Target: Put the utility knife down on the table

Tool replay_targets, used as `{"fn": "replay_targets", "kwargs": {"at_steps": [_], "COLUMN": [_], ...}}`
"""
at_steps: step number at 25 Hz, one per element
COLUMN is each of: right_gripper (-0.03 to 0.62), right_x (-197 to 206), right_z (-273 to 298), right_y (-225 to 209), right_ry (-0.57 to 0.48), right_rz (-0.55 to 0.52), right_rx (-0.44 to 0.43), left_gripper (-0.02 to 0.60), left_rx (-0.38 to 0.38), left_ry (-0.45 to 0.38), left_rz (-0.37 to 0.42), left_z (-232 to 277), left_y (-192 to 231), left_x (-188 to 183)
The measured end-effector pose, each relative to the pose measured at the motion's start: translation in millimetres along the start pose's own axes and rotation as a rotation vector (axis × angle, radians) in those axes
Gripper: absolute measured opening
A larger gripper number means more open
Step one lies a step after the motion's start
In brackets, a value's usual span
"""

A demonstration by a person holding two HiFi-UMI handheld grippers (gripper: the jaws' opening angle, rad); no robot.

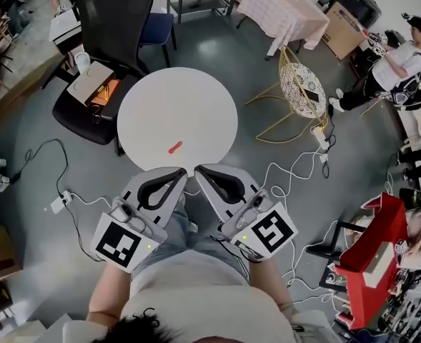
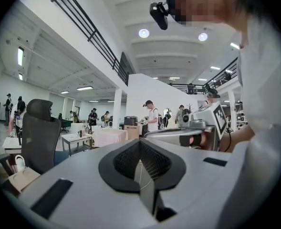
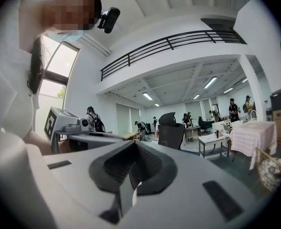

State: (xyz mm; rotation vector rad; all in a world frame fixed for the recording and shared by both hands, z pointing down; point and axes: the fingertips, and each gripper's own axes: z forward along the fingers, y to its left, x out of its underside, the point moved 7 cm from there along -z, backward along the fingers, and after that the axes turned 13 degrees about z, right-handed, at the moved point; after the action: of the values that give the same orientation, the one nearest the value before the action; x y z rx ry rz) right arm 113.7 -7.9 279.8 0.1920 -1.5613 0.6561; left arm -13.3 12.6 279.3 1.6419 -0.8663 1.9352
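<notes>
Evidently the small red utility knife (image 1: 175,147) rests on the round white table (image 1: 153,106), so the grey left gripper (image 1: 182,173) and right gripper (image 1: 199,171), both clenched empty, risk only nudging it.

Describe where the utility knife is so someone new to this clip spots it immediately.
Find the round white table in the middle of the head view. Near its edge closest to the person lies the utility knife, a small slanted red sliver. It is the only thing on the white top.
</notes>
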Motion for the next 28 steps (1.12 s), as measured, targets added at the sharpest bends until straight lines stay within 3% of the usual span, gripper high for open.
{"fn": "replay_targets", "kwargs": {"at_steps": [28], "right_gripper": [0.008], "right_x": [-17.4], "right_z": [-3.8], "right_y": [24.8], "right_ry": [-0.060], "right_rz": [-0.048], "right_rx": [-0.033], "left_gripper": [0.009], "left_rx": [-0.014], "left_ry": [-0.052], "left_rz": [0.052], "left_z": [-20.3], "left_y": [-1.0], "left_x": [-18.7]}}
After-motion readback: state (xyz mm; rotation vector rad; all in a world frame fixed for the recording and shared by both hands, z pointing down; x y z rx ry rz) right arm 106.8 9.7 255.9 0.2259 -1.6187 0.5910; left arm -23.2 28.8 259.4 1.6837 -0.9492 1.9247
